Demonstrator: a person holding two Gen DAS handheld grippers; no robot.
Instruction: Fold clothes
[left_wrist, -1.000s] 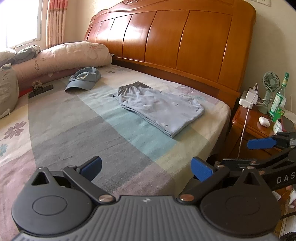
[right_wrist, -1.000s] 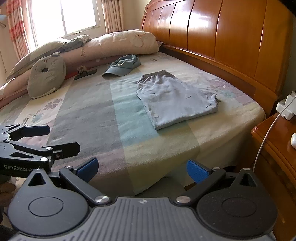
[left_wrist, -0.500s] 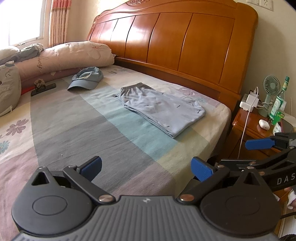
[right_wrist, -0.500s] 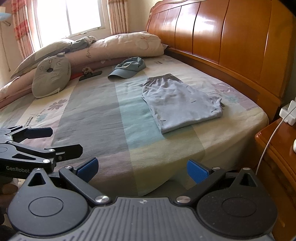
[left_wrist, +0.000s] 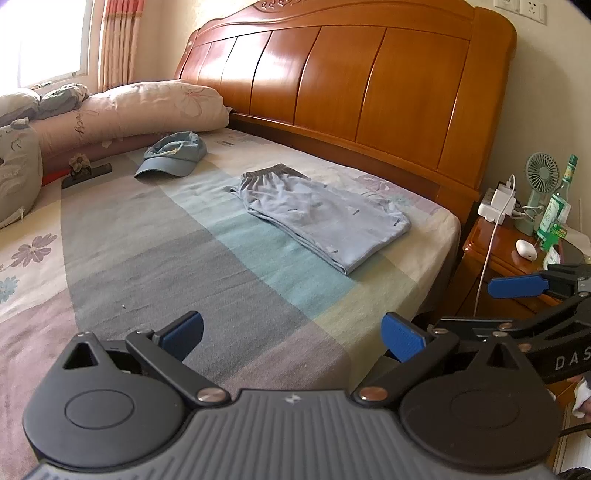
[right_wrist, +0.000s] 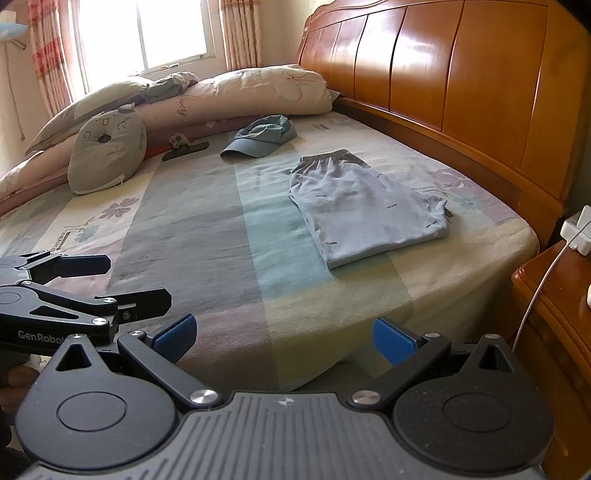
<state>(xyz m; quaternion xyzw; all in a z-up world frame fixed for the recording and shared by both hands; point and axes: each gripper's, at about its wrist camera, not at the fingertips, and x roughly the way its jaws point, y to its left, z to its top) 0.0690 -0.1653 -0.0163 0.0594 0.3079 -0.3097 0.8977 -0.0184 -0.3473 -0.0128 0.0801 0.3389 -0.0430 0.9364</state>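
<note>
Light blue shorts (left_wrist: 325, 216) with a grey waistband lie folded flat on the bed near the headboard; they also show in the right wrist view (right_wrist: 365, 206). My left gripper (left_wrist: 291, 334) is open and empty, well back from the shorts over the near part of the bed. My right gripper (right_wrist: 282, 338) is open and empty at the bed's near edge. Each gripper shows in the other's view: the right one (left_wrist: 532, 299) at the right edge, the left one (right_wrist: 107, 280) at the left edge.
A blue cap (left_wrist: 173, 155) lies beyond the shorts. Pillows (right_wrist: 255, 92) and a round cushion (right_wrist: 107, 151) line the far side. A dark clip (left_wrist: 86, 175) lies nearby. A wooden headboard (left_wrist: 351, 85) runs along the right. A nightstand (left_wrist: 517, 254) holds a fan, bottle and charger.
Both grippers have drawn back and tilted slightly; the shorts sit a little farther away in both views. The shorts and cap have not moved. Both grippers stay open.
</note>
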